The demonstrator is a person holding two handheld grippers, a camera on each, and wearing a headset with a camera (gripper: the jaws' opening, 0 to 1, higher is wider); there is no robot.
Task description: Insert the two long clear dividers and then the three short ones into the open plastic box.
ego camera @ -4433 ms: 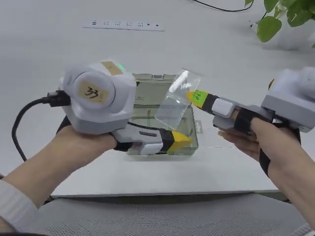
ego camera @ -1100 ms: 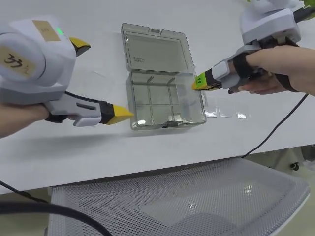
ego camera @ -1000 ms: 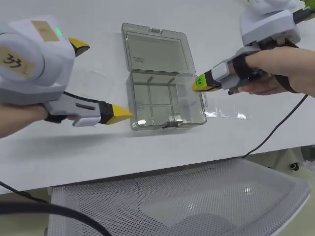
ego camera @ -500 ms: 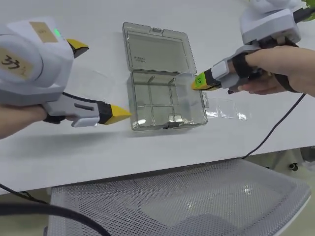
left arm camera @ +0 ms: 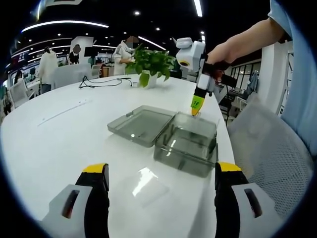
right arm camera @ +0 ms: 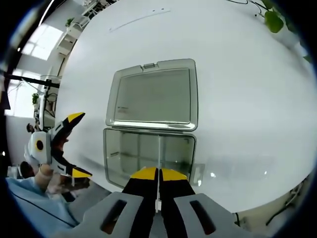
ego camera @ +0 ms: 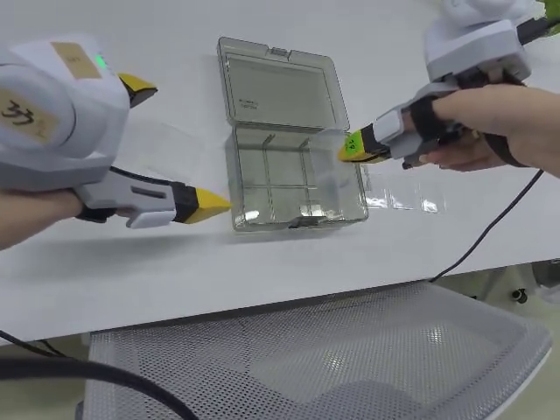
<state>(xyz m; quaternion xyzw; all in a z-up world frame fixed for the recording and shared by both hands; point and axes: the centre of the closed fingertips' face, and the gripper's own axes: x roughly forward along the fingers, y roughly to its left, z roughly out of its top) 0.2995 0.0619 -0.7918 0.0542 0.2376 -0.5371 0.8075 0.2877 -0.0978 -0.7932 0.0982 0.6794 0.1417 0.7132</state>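
The open clear box (ego camera: 297, 220) sits mid-table with its lid (ego camera: 280, 83) laid flat behind it, and dividers stand inside in a grid. My right gripper (ego camera: 353, 149) is at the box's right rim. In the right gripper view its jaws (right arm camera: 158, 173) are shut on a thin clear divider (right arm camera: 158, 148), seen edge-on and reaching into the box (right arm camera: 105, 158). My left gripper (ego camera: 175, 144) hovers left of the box, open wide and holding nothing. A loose clear divider (left arm camera: 146, 182) lies on the table between its jaws (left arm camera: 161, 168).
Several more clear dividers (ego camera: 404, 194) lie flat on the white table right of the box. A grey mesh chair (ego camera: 332, 359) stands below the table's near edge. A cable (ego camera: 499, 223) hangs off the right side. A potted plant (left arm camera: 151, 64) stands at the far end.
Since the oldest frame the right gripper has brought its divider down to the box's right side, and the left gripper has drawn off to the left. Over the last second almost nothing moved.
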